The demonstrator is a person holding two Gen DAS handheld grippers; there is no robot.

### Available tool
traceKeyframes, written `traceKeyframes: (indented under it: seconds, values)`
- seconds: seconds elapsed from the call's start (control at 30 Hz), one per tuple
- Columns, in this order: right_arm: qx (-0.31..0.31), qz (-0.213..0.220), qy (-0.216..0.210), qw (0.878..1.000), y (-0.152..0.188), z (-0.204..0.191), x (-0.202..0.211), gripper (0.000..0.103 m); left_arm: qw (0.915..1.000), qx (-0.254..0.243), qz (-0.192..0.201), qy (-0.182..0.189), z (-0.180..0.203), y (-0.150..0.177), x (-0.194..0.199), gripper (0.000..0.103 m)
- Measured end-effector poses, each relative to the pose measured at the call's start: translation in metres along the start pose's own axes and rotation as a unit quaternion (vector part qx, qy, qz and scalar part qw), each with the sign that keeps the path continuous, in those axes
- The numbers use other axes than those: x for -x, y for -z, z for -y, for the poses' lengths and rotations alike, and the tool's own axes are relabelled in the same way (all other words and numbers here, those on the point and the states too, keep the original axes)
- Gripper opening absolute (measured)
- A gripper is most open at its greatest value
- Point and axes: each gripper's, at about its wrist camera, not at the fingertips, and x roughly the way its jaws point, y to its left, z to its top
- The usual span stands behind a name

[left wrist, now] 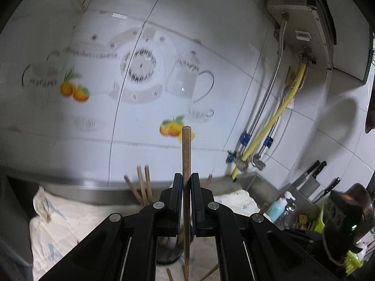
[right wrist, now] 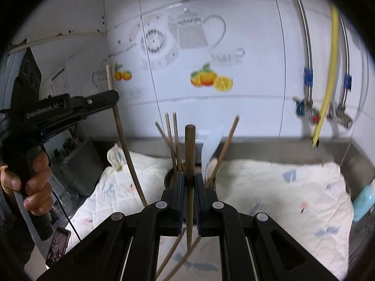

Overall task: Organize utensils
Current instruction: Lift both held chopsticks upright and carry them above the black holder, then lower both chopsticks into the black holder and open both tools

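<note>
Above the quilted white cloth (right wrist: 281, 187) on the steel counter we held two grippers, each clenched on one wooden chopstick. Our left gripper (left wrist: 186, 187) pinched its chopstick (left wrist: 186, 154) upright between its jaws, the blunt end up against the tiled wall (left wrist: 187, 46) with its teapot and orange decals. From the right camera that left gripper (right wrist: 112, 97) sat at the left, gripped by our left hand (right wrist: 35, 182), its chopstick (right wrist: 121, 135) running down toward the cloth. Our right gripper (right wrist: 189, 187) clamped a thicker-looking chopstick (right wrist: 189, 149), upright, just near of a dark holder (right wrist: 169, 178) in the middle of the cloth. More chopsticks (right wrist: 172, 138) stood leaning in that holder, and a few loose chopsticks (right wrist: 174, 253) lay on the cloth beneath our right jaws. Knives (left wrist: 314, 171) stood at the far right of the left view
</note>
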Motion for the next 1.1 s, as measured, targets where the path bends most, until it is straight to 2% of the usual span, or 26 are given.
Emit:
traceKeyframes:
  seconds: [0.4, 0.57, 0.83, 1.1]
  values:
    - [0.017, 0.044, -0.001, 0.999, -0.053, -0.002, 0.007, 0.010, 0.9992, -0.015, 0.032, -0.017, 0.002, -0.021, -0.032, 0.006]
    - [0.024, 0.058, 0.003, 0.998, -0.067, -0.005, 0.004, 0.010, 0.9982, -0.032, 0.037, -0.035, -0.002, -0.017, -0.051, 0.006]
    - [0.015, 0.068, 0.005, 0.998, -0.075, -0.004, -0.017, 0.010, 0.9988, -0.010, -0.004, -0.047, -0.030, 0.008, -0.086, 0.006]
    - [-0.003, 0.022, 0.003, 1.000, -0.057, -0.001, -0.057, 0.010, 0.9971, 0.009, -0.053, -0.054, -0.051, 0.028, -0.105, 0.006]
